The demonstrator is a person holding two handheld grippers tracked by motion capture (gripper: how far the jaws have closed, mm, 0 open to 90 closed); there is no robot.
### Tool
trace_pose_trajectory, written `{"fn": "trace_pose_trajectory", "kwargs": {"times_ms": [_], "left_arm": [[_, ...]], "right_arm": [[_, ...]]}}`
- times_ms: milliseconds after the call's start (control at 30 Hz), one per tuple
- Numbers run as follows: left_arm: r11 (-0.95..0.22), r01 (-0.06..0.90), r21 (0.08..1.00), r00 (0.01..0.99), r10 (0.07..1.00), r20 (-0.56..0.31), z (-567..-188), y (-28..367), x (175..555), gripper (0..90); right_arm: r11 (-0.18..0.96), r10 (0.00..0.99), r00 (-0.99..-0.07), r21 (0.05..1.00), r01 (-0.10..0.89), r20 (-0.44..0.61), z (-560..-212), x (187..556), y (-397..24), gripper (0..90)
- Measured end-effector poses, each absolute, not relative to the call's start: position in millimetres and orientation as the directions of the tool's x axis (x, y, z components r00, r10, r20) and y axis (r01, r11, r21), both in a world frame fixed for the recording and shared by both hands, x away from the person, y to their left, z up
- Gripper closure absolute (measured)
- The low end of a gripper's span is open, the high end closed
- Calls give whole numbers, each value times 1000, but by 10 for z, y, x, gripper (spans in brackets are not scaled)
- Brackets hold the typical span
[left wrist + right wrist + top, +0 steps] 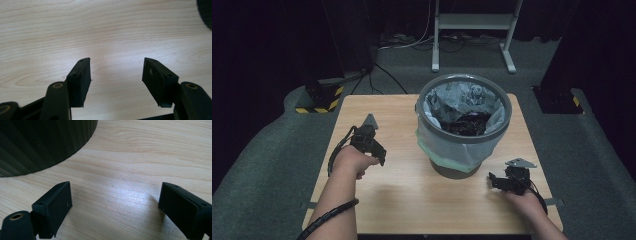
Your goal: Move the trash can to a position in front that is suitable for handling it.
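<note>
Bin, lined with a thin bag, stands between both grippers, beyond the right gripper and well to the right of the left gripper. Both are empty, jaws apart. The bag looks light, soft and slippery; best pinched at its rim overhang. Bare table leaves room nearby.

Pale wooden table — grey lined bin toward its far right

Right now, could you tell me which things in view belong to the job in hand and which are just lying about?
In the job:
- bin with its liner bag
- left gripper, jaws apart, nothing between them
- right gripper, open and empty
- table

Lying about:
- white stand behind the table
- floor cables
</note>
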State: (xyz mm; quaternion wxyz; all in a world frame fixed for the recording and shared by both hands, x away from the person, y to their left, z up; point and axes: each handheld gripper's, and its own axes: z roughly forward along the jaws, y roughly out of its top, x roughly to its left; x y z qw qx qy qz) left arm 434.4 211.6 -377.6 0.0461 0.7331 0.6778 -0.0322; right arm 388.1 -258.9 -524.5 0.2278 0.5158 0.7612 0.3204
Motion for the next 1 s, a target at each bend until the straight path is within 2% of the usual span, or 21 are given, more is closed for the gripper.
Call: {"fn": "trace_pose_trajectory", "kwargs": {"times_ms": [333, 1000], "left_arm": [[-51, 999, 6, 51, 989, -141, -3452, 2067, 4409, 413], [-30, 999, 34, 34, 993, -114, -2879, 1883, 4449, 429]], "right_arm": [[263, 931, -365, 723, 639, -16, -5245, 3882, -2589, 111], [264, 930, -367, 722, 640, -15, -5245, 3880, -2586, 109]]}}
